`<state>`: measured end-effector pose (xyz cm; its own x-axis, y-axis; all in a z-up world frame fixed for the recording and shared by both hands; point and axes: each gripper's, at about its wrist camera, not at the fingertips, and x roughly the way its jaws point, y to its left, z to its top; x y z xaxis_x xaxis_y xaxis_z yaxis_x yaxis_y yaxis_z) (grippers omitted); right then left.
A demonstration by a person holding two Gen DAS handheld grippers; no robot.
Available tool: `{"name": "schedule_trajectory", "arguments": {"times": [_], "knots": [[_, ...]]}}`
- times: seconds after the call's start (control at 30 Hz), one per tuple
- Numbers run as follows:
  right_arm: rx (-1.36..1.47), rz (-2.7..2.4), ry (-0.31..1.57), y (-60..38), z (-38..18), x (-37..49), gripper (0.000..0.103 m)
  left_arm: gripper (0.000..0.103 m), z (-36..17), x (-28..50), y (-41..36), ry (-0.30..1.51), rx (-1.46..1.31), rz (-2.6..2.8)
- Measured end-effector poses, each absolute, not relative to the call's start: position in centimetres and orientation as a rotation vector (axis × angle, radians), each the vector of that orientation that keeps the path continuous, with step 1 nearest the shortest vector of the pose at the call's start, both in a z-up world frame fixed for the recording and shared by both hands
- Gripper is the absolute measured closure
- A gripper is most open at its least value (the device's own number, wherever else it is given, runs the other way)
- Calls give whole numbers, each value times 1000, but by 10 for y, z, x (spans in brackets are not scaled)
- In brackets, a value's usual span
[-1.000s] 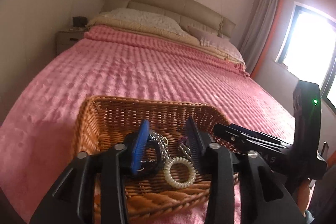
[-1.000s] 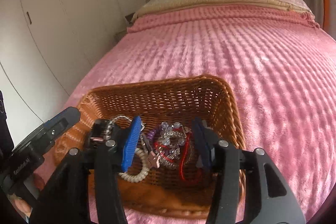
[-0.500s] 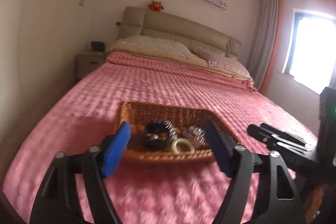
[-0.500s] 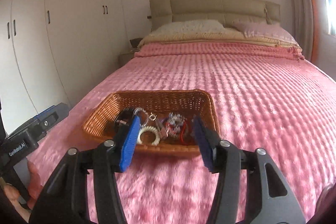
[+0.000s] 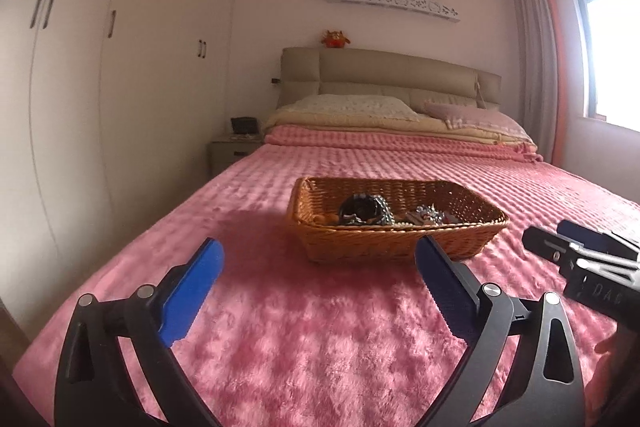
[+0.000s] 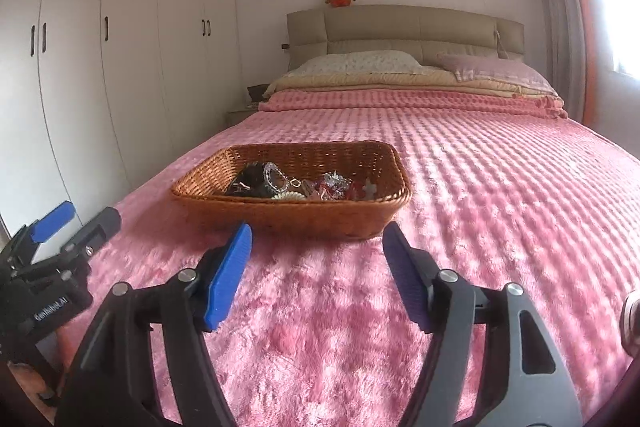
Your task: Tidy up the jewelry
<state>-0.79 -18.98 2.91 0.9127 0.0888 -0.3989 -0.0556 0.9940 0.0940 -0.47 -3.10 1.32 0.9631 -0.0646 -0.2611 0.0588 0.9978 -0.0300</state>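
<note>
A brown wicker basket (image 5: 394, 243) (image 6: 288, 213) sits on the pink bedspread, holding a heap of jewelry (image 5: 362, 213) (image 6: 298, 185): a dark bracelet, silver chains, a pale coil band, red pieces. My left gripper (image 5: 318, 259) hangs well short of the basket, its jaws opening wide with nothing between them. My right gripper (image 6: 316, 243) is also back from the basket, jaws opening and empty. Each gripper shows at the edge of the other's view: the right one (image 5: 580, 251), the left one (image 6: 76, 223).
The pink bedspread (image 6: 500, 195) spreads around the basket. Pillows (image 5: 360, 105) and a padded headboard (image 6: 404, 27) lie at the far end. White wardrobes (image 6: 120, 47) line the left wall, with a nightstand (image 5: 232, 151) beside the bed. A window (image 5: 608, 51) is at right.
Both grippers have pulled back from inside the basket toward the foot of the bed and their jaws have spread wider. The jewelry stays in the basket.
</note>
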Motion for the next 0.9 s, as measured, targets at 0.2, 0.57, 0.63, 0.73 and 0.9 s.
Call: {"name": "schedule_trajectory", "arguments": {"times": [0.2, 0.57, 0.63, 0.73, 0.9], "knots": [[59, 71, 390, -181, 21, -12, 32, 8, 8, -8, -35, 259, 3, -53], [42, 51, 363, -176, 22, -20, 28, 8, 9, -15, -24, 240, -45, -56], [36, 44, 356, -175, 22, -21, 26, 8, 9, -15, -24, 241, -44, -60], [35, 36, 347, -176, 23, -23, 24, 8, 9, -14, -25, 246, -39, -74], [53, 27, 341, -181, 23, -24, 21, 8, 8, -11, -28, 263, -23, -83]]}}
